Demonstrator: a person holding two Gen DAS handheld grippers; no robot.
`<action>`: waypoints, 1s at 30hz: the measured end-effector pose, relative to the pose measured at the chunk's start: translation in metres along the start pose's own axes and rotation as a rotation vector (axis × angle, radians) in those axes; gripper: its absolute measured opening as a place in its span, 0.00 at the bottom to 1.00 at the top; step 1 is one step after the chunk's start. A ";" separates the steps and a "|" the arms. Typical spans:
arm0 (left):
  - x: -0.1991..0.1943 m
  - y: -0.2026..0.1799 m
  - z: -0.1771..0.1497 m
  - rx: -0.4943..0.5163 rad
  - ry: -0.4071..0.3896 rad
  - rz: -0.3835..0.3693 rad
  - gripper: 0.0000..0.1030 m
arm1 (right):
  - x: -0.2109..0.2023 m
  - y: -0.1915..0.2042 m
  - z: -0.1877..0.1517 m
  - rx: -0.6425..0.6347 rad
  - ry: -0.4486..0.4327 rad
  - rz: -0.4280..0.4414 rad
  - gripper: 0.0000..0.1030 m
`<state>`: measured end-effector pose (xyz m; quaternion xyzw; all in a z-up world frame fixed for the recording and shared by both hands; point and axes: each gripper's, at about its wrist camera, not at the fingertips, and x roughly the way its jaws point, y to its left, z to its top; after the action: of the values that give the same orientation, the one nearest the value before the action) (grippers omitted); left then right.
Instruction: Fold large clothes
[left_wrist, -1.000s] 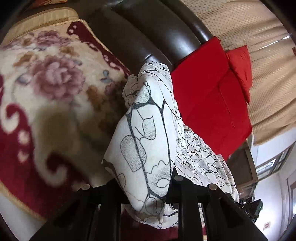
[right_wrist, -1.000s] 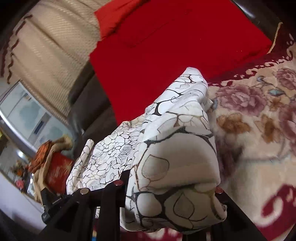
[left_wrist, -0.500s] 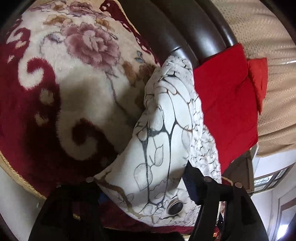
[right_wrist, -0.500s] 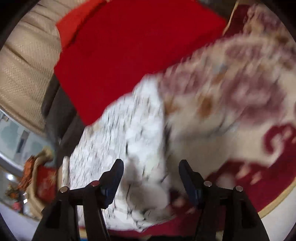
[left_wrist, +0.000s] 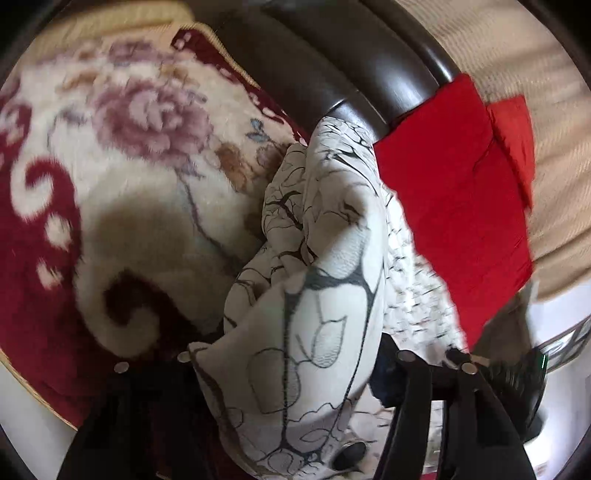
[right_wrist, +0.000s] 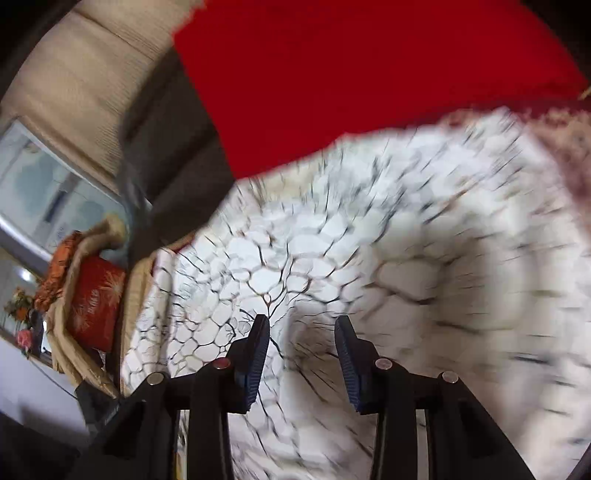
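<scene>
White, leaf-veined cloth (left_wrist: 325, 332) lies bunched on the floral blanket (left_wrist: 129, 192), spilling through the left gripper (left_wrist: 295, 369), whose jaws have just closed slightly but look slack around it. Right gripper (right_wrist: 301, 354), just narrowing, hovers empty above; pinching one clean edge would fold best.

White garment (left_wrist: 325, 332) with black veining; red cushion (left_wrist: 461, 221).
</scene>
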<state>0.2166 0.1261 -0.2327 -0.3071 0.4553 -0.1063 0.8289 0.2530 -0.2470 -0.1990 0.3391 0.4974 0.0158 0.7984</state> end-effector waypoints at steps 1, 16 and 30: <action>-0.002 -0.003 -0.002 0.028 -0.001 0.035 0.65 | 0.016 -0.004 0.003 0.027 0.042 -0.038 0.39; 0.007 -0.040 -0.013 0.311 -0.040 0.282 0.66 | 0.051 0.017 0.063 0.025 0.061 -0.082 0.41; -0.002 -0.047 -0.018 0.340 -0.038 0.327 0.66 | 0.037 0.049 0.056 -0.084 0.035 0.031 0.44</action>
<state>0.2056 0.0820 -0.2104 -0.0870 0.4590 -0.0398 0.8833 0.3316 -0.2254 -0.1856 0.3124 0.5047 0.0552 0.8028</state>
